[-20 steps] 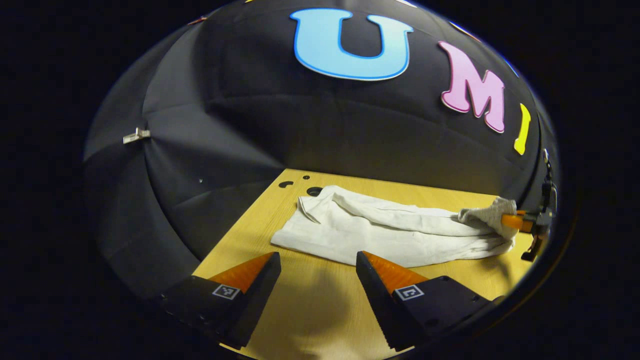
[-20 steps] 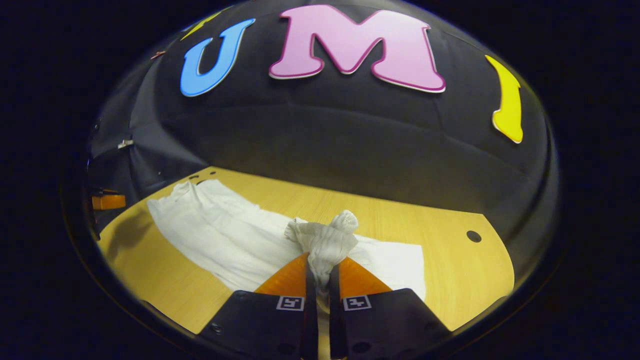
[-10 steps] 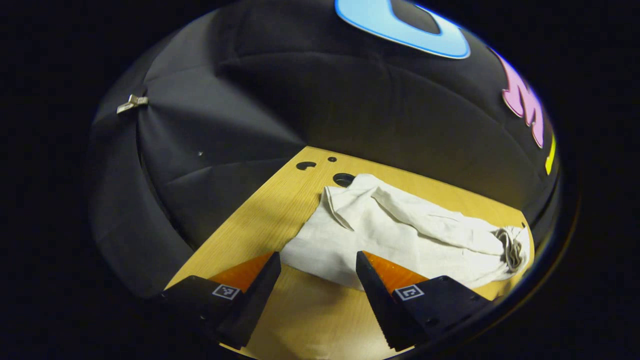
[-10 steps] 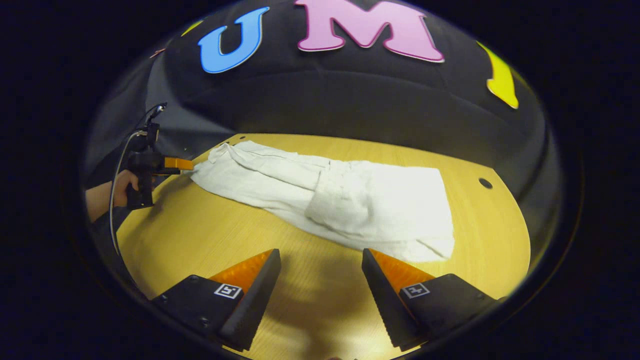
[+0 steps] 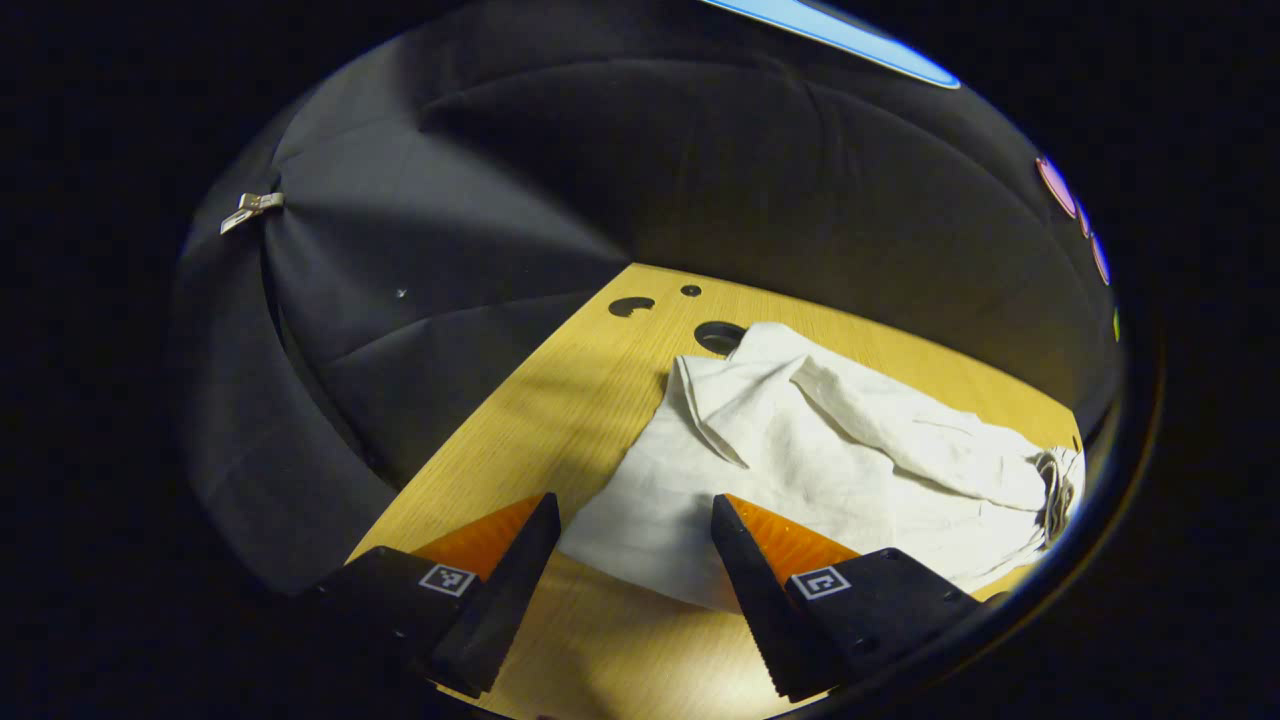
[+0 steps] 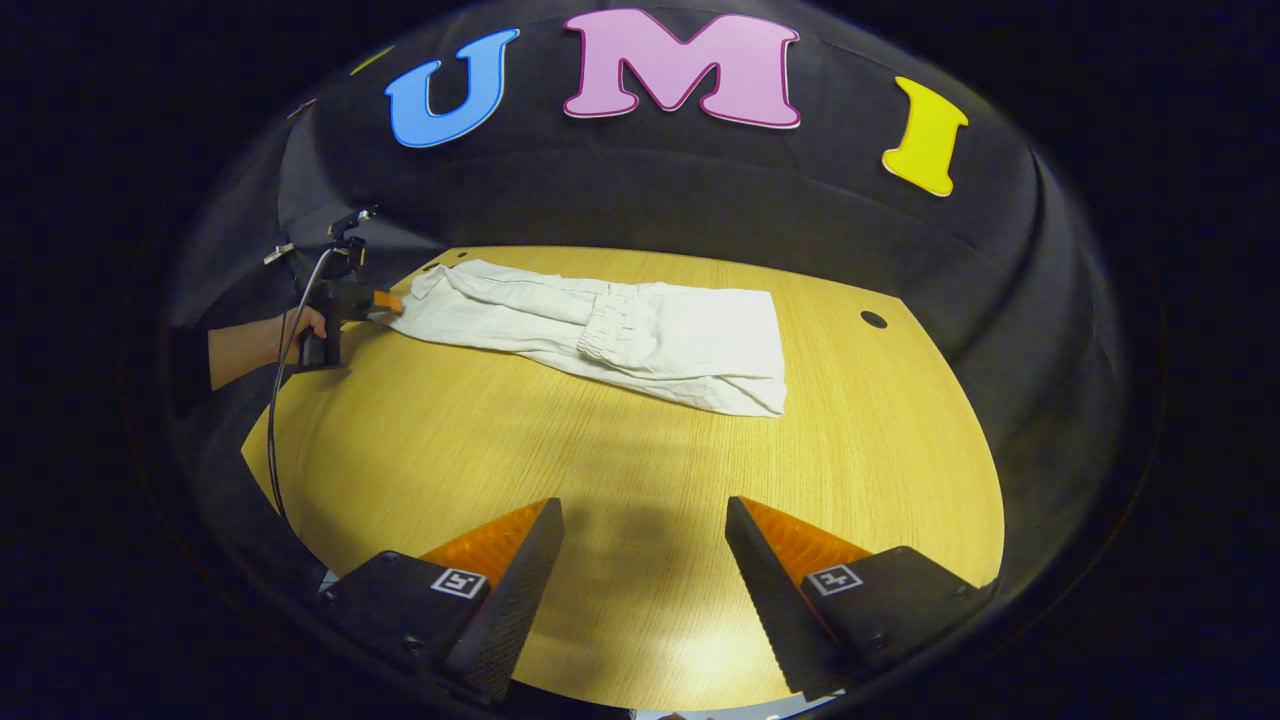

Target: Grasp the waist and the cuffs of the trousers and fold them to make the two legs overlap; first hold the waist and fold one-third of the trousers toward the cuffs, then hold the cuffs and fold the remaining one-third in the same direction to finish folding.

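Note:
White trousers (image 5: 830, 450) lie lengthwise on the wooden table (image 5: 560, 400), the two legs overlapped. In the left gripper view the cuff end is nearest, and its near corner lies between the fingers of my open left gripper (image 5: 635, 520), low over the table. In the right gripper view the waist part (image 6: 690, 345) is folded over onto the legs, its elastic band (image 6: 605, 325) near the middle of the trousers (image 6: 500, 315). My right gripper (image 6: 645, 520) stands open well back from the cloth with nothing in it. The left gripper (image 6: 388, 300), held by a hand (image 6: 300, 325), shows at the cuff end.
The table (image 6: 600, 480) has a small round hole (image 6: 874, 319) to the right of the trousers and several holes (image 5: 720, 335) beside the cuffs. The black cloth wall closes in the back and the sides. A cable (image 6: 275, 420) hangs from the left gripper.
My right gripper let go of the waist on top of the legs, opened and drew back toward the table's near edge. My left gripper moved forward until the cuff corner lay between its fingers.

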Demonstrator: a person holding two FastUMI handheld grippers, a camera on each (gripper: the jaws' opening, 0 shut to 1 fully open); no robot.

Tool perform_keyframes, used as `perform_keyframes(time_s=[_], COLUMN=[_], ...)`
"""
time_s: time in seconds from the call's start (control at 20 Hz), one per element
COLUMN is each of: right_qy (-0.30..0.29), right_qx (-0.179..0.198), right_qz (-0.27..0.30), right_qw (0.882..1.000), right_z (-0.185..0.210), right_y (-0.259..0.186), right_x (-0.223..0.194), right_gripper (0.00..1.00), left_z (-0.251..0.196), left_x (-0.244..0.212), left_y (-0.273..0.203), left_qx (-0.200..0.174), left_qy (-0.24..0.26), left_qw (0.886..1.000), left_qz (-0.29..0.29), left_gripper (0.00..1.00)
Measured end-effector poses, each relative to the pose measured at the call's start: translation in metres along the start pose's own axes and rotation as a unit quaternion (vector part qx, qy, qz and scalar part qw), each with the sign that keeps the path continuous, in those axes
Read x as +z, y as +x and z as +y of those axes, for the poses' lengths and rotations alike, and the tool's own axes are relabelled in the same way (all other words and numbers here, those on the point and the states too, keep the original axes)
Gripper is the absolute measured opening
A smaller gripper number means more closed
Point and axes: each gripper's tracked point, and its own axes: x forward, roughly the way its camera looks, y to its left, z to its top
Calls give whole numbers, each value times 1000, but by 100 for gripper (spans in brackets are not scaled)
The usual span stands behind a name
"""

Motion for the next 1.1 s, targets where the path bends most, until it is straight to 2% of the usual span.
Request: perform_keyframes(time_s=[0.15, 0.2, 0.25, 0.35, 0.5, 0.55, 0.65, 0.75, 0.9, 1.1], right_qy=[36, 53, 66, 65, 7, -2, -3, -6, -20, 6], right_qx=[-3, -4, -1, 4, -20, -25, -38, -57, -74, -73], right_qz=[-14, -29, -43, -48, -45, -44, -45, -44, -63, -71], right_qw=[999, 998, 997, 997, 999, 999, 998, 997, 995, 995], right_z=[4, 6, 10, 14, -1, -5, -14, -28, -41, -53], right_y=[-10, -12, -15, -20, -39, -43, -55, -66, -79, -83], right_x=[14, 26, 36, 43, 40, 39, 38, 38, 49, 51], right_gripper=[99, 100, 99, 98, 98, 98, 99, 98, 98, 98], left_z=[-20, -25, -30, -38, -54, -56, -57, -72, -96, -101], left_x=[-10, -11, -13, -15, -15, -16, -16, -17, 22, 47], left_y=[-3, -3, -7, -10, -13, -13, -14, -25, -46, -69], left_qx=[-6, -14, -17, -24, -40, -46, -54, -77, -106, -109], left_qy=[30, 37, 43, 48, 26, 16, -4, -23, -90, -118], left_qw=[999, 998, 998, 997, 998, 997, 997, 995, 990, 987], left_qz=[31, 39, 48, 55, 52, 52, 52, 60, 1, -24], left_gripper=[94, 83, 77, 72, 28, 19, 7, 6, 5, 5])
